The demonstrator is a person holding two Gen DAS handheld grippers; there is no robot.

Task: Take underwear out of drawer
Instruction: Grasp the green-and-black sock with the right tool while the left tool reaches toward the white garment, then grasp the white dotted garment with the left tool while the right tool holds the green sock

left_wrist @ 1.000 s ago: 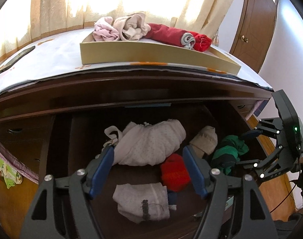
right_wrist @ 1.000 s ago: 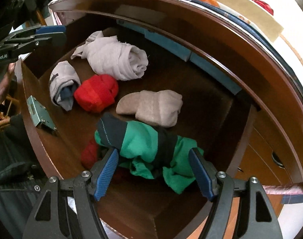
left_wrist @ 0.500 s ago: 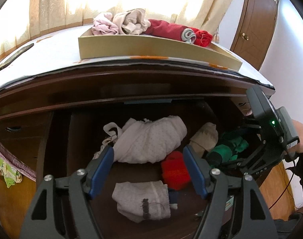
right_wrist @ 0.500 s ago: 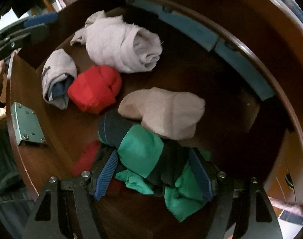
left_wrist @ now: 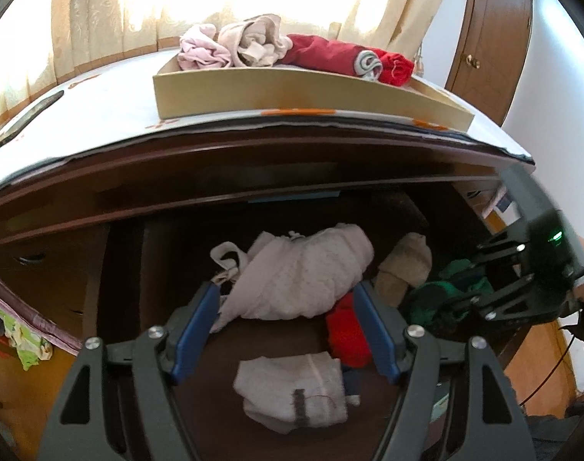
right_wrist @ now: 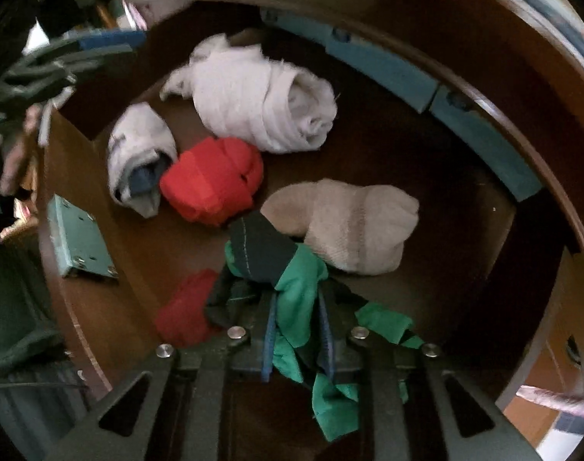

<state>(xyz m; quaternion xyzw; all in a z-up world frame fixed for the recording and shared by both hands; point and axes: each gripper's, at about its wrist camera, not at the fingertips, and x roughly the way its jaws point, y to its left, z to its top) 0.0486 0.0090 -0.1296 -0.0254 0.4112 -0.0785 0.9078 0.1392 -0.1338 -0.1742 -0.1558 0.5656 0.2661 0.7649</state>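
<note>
The open wooden drawer (right_wrist: 438, 176) holds several rolled garments. My right gripper (right_wrist: 297, 307) is shut on the green and black underwear (right_wrist: 296, 288), low in the drawer's right part; it shows in the left wrist view (left_wrist: 457, 288) too. Around it lie a beige roll (right_wrist: 349, 226), a red roll (right_wrist: 213, 180), a white roll (right_wrist: 265, 103), a grey-white roll (right_wrist: 138, 150) and another red piece (right_wrist: 184, 307). My left gripper (left_wrist: 288, 330) is open and empty, above the drawer's front over the white roll (left_wrist: 299, 272).
A cardboard tray (left_wrist: 292, 92) on the dresser top holds pink, beige and red garments. A metal lock plate (right_wrist: 78, 242) sits on the drawer front. A door (left_wrist: 491, 38) stands at the right, curtains behind.
My right gripper moved down into the drawer and closed its jaws on the green and black underwear. The left gripper stayed open and nearly still.
</note>
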